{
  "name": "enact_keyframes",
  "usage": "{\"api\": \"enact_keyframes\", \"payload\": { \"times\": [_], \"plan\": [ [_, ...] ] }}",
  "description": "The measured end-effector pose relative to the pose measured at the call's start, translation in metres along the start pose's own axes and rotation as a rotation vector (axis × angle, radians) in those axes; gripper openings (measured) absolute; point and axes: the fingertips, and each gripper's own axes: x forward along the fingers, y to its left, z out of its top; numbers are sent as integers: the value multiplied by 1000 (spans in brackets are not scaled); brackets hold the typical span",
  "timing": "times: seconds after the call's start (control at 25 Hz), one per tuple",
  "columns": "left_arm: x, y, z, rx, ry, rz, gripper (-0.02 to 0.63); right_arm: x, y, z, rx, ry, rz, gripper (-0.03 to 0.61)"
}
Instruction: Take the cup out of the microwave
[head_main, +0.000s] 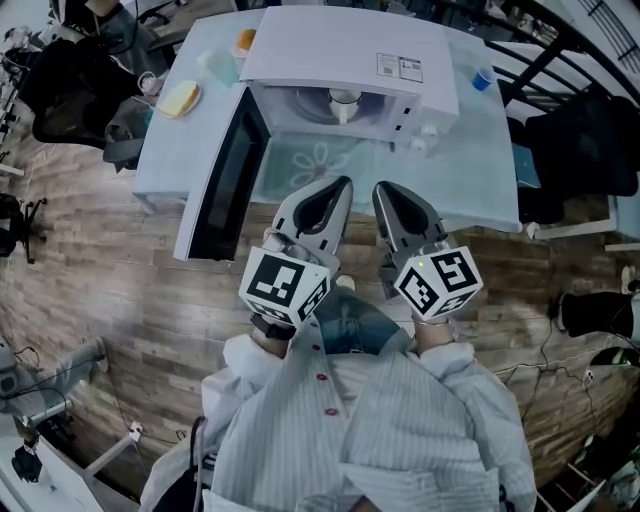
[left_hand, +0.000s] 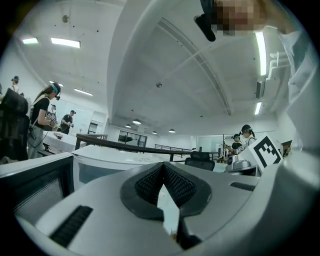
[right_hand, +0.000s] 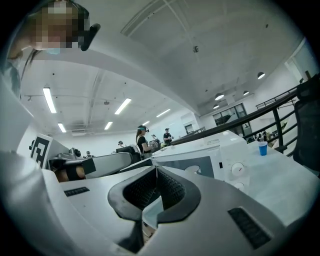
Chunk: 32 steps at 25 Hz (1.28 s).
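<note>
A white microwave (head_main: 350, 60) stands on the table with its dark door (head_main: 222, 180) swung wide open to the left. Inside its cavity sits a white cup (head_main: 343, 103). My left gripper (head_main: 343, 182) and right gripper (head_main: 383, 188) are side by side in front of the table's near edge, both pointing toward the microwave and well short of the cup. Both have their jaws shut with nothing between them. The left gripper view looks over the shut left gripper (left_hand: 163, 165) to the microwave (left_hand: 115, 157). The right gripper view looks past the shut right gripper (right_hand: 156, 167) to the microwave's front (right_hand: 210, 155).
The pale table (head_main: 480, 170) also carries a blue cup (head_main: 483, 78) at the right, a plate with bread (head_main: 180, 98), and a teal cup (head_main: 222, 68) at the left. A black chair (head_main: 70, 90) stands to the left on the wood floor. People stand far behind.
</note>
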Motion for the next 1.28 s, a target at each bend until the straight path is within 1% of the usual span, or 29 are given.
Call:
{"api": "enact_keyframes", "payload": {
  "times": [0.28,0.44,0.8,1.28],
  "plan": [
    [23,34,-4,-21,15,20,9,35,-10,-2,0,27,7,35],
    [42,50,-3,-34,27,2,9,54,-12,3,7,28,12,35],
    [80,78,-4,-30,31,-33,9,91,-31,11,3,23,-6,35],
    [104,108,-15,-32,65,-42,9,124,-45,11,12,37,-19,35]
  ]
}}
